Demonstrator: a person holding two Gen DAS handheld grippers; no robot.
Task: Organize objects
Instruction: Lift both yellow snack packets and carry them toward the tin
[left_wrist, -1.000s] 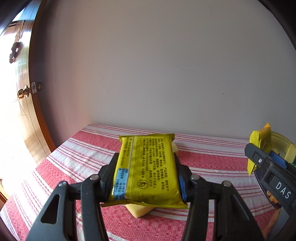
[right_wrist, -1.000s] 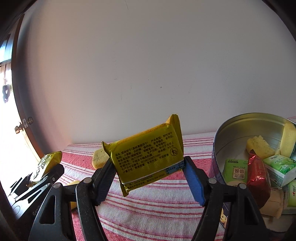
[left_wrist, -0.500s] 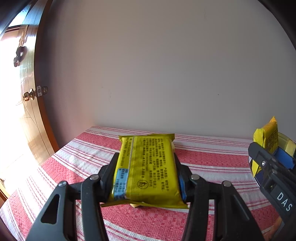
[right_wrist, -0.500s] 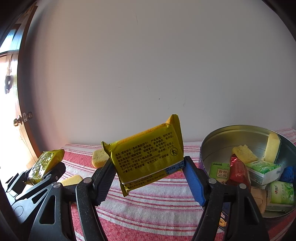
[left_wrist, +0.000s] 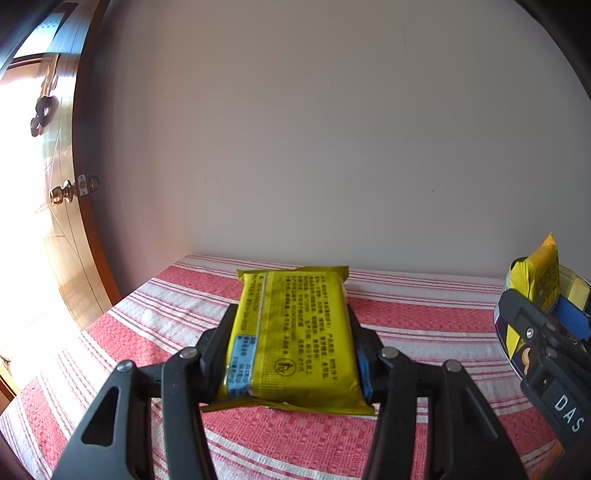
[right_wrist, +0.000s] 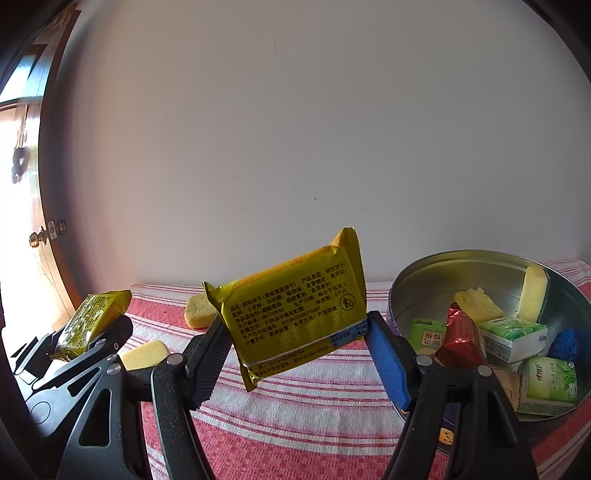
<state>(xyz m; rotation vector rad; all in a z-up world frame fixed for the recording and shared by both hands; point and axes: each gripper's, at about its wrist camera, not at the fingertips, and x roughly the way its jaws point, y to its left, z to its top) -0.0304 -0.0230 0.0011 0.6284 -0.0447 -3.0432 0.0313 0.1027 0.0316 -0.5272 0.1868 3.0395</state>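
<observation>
My left gripper (left_wrist: 291, 332) is shut on a yellow biscuit packet (left_wrist: 295, 336), held flat above the red-striped tablecloth (left_wrist: 424, 325). My right gripper (right_wrist: 295, 332) is shut on a second yellow biscuit packet (right_wrist: 291, 314), tilted up at its right end and held above the cloth, left of the round metal tin (right_wrist: 443, 273). The tin holds yellow sponges, green tissue packs, a red wrapper and a blue item. In the right wrist view the left gripper (right_wrist: 88, 332) with its packet (right_wrist: 92, 317) shows at the far left. The right gripper (left_wrist: 546, 325) shows at the right edge of the left wrist view.
Two yellow sponges (right_wrist: 201, 310) (right_wrist: 146, 353) lie on the cloth between the grippers. A plain wall (left_wrist: 332, 147) runs behind the table. A wooden door with a brass knob (left_wrist: 61, 195) stands to the left, past the table's left edge.
The right gripper carried its packet rightward, bringing more of the tin and its contents into view. The left gripper's view rose slightly; the sponge under its packet is hidden now.
</observation>
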